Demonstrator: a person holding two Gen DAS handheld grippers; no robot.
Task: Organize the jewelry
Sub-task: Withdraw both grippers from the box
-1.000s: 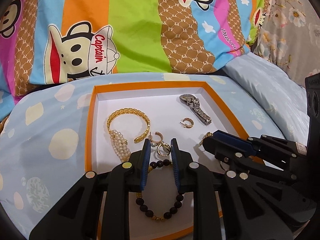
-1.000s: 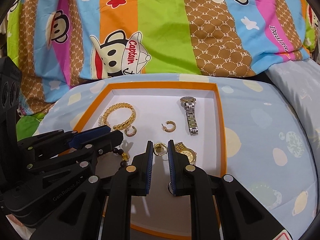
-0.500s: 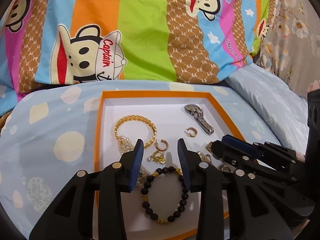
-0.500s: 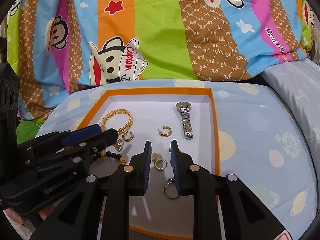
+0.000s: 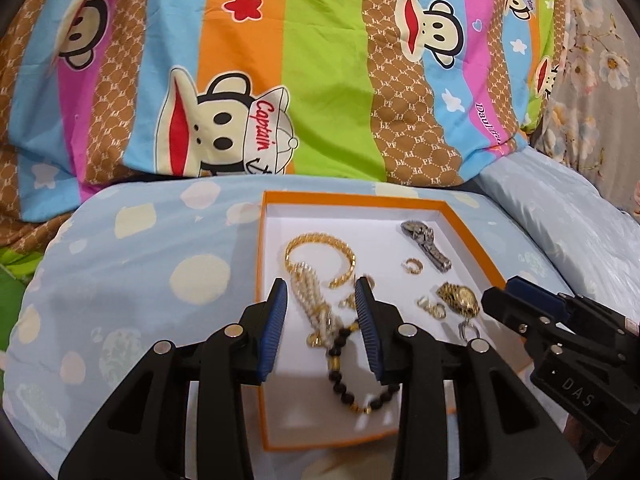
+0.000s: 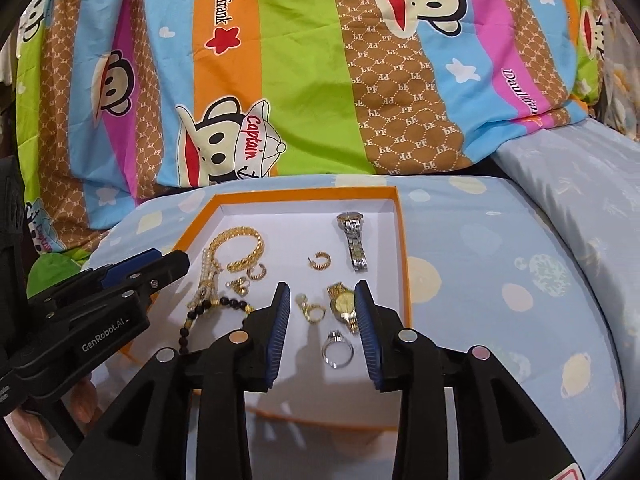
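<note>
Shiny gold metal bangle (image 5: pixel 320 254), glossy blk beads (image 5: pixel 352 384), matt card box (image 5: pixel 472 232), smooth cloth cushion (image 5: pixel 132 280)

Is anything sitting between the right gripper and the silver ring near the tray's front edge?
Nothing visible blocks it. The right gripper is open and empty, and the silver ring lies on bare white tray floor between its fingers. The gold watch and a gold earring lie just beyond, close enough to get nudged.

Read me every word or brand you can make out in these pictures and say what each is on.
"Captain": monkey's cap on the striped quilt
"Daul frank": quilt's orange stripe
"PF": repeated on the quilt's brown stripes
"GenRobot.AI": left tongs
"DAS": right tongs
Watch dials: too small to read
</note>
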